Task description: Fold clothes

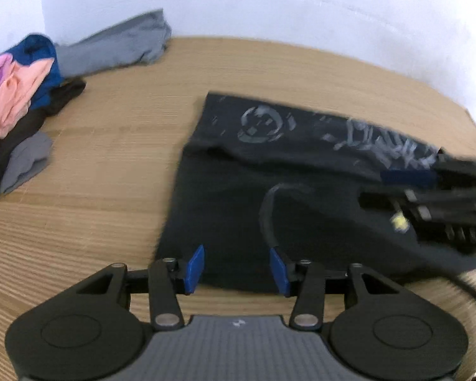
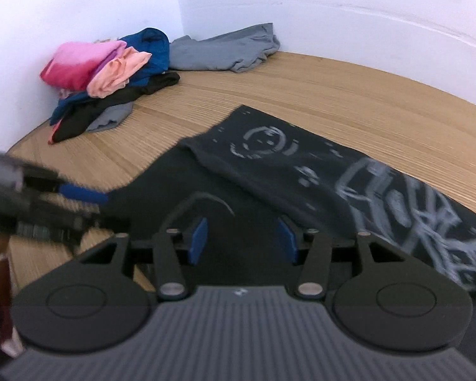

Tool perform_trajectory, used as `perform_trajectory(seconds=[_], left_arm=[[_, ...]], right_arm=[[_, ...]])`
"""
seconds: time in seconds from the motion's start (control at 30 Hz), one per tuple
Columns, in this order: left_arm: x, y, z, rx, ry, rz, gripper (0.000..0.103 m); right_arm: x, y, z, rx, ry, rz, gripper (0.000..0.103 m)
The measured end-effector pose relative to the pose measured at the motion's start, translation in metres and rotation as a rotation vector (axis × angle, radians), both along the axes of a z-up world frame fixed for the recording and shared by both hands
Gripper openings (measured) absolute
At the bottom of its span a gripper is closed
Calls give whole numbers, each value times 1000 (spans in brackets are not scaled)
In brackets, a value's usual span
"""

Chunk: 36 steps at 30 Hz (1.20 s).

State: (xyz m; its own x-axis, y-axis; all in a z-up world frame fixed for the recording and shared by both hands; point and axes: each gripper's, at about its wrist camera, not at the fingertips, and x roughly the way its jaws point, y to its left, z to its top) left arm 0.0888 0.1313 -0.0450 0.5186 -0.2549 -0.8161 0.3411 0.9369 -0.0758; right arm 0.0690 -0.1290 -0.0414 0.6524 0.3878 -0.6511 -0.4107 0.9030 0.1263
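left tongs (image 1: 237,269): spread, over near edge of black shirt (image 1: 269,190) | right tongs (image 2: 242,240): spread, above same shirt | shirt: flat on wooden counter (image 1: 111,174), far part folded over, white print up | pile of clothes (image 2: 111,73): far left corner by wall

Pale wooden table (image 1: 117,165) against plain white corner walls (image 2: 79,6).

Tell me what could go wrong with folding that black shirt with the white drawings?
1. Both the left gripper and right gripper are open and hold nothing, so the folded-over flap of the black printed shirt may slip back.
2. Pulling the shirt across the wooden table could bump the loose pile of colourful clothes.
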Motion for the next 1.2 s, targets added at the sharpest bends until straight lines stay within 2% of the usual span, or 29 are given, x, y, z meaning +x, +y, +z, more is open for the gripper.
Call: perform_trajectory(seconds=[0.1,0.17,0.27,0.43,0.63,0.7,0.73,0.77,0.83,0.93,1.03,1.1,1.2], left_arm=[[7,22,-7,-28,34,-13,49],[12,34,-13,-61,69,-5,49],[16,46,-20,-105,87,-24,51],[21,52,-22,-141,58,-38,52],[31,55,-27,-182,48,-44,54],[34,51,-28,-181,38,-64,56],[35,49,-28,-178,34,-75,60],[35,47,-29,-176,32,-89,65],[32,44,-29,-161,18,-118,67],[29,45,-30,-163,9,-113,67],[31,52,-31,-182,0,-64,67],[32,55,-31,-162,-25,-19,66],[33,52,-34,-139,-33,-42,70]], right_arm=[[21,28,3,19,30,4,52],[42,45,3,17,55,-23,59],[82,66,-3,46,104,-116,59],[138,97,-20,72,227,-288,59],[153,139,-31,-110,146,-302,59],[156,148,-36,-153,130,-298,65],[156,150,-37,-163,118,-299,73],[157,152,-38,-173,107,-301,76],[158,150,-39,-145,110,-311,80],[155,149,-39,-147,100,-296,80],[152,149,-38,-153,93,-294,80],[153,149,-39,-153,91,-297,80],[152,149,-39,-153,81,-300,80]])
